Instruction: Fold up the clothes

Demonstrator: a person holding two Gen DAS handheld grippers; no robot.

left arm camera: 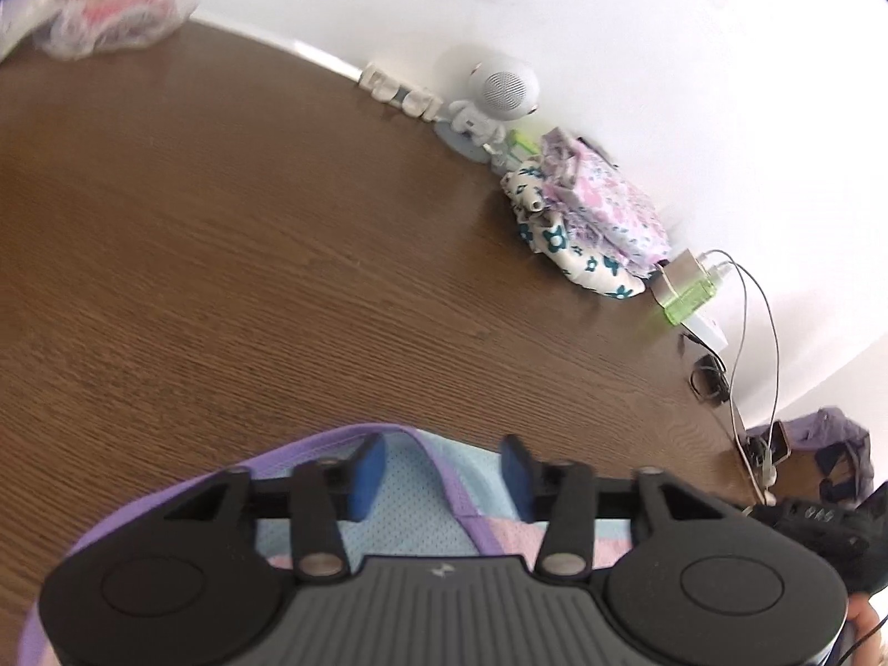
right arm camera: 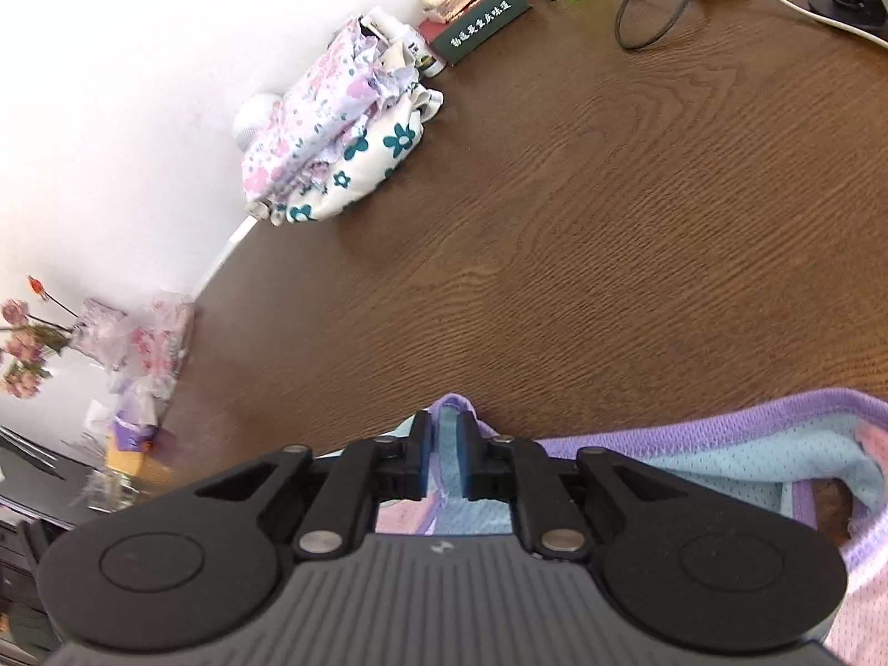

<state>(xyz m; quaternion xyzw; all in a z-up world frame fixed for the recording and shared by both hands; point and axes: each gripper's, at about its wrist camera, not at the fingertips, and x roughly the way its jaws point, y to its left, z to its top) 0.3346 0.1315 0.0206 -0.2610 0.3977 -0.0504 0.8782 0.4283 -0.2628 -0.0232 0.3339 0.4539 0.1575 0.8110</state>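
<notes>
A mesh garment (left arm camera: 422, 521) in light blue and pink with purple trim lies on the brown wooden table (left arm camera: 222, 222), at its near edge. My left gripper (left arm camera: 444, 455) hangs over it, open, its blue pads (left arm camera: 372, 466) well apart, and a purple trim strip runs between them untouched. In the right wrist view the same garment (right arm camera: 721, 460) spreads to the right. My right gripper (right arm camera: 444, 433) sits at the garment's purple-edged corner, its jaws a narrow gap apart with the fabric showing in that gap. A pile of folded floral clothes (left arm camera: 588, 211) (right arm camera: 333, 127) rests against the wall.
Along the wall stand a plastic bag (left arm camera: 111, 5), a white robot-shaped speaker (left arm camera: 499, 94), a green bottle (left arm camera: 688, 299) and cables (left arm camera: 760, 333). A dark lettered box (right arm camera: 483, 25) and a black cable loop (right arm camera: 655, 16) lie at the far side. Flowers (right arm camera: 28, 344) stand to the left.
</notes>
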